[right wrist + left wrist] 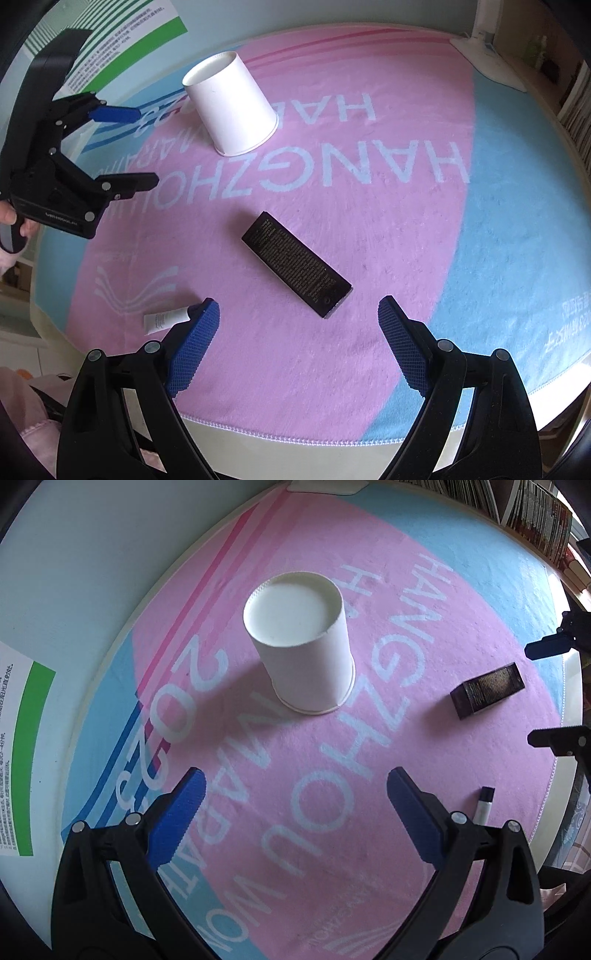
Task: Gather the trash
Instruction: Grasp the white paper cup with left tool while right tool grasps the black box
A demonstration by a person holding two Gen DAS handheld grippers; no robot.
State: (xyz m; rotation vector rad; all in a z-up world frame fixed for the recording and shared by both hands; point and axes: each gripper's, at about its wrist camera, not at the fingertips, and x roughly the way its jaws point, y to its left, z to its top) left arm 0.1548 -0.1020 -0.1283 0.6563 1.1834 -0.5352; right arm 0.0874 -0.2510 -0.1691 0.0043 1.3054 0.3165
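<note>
Both claws point steeply down over the pink and blue towel (424,590). My left gripper (291,805) is spread wide, nothing between the pads; the white paper cup (301,646) stands upside down just beyond it, apart from it. My right gripper (299,325) is also wide and empty. The black box (295,264) lies flat just beyond its tips. A small white tube (166,319) lies by its left pad, near the towel's near edge.
</note>
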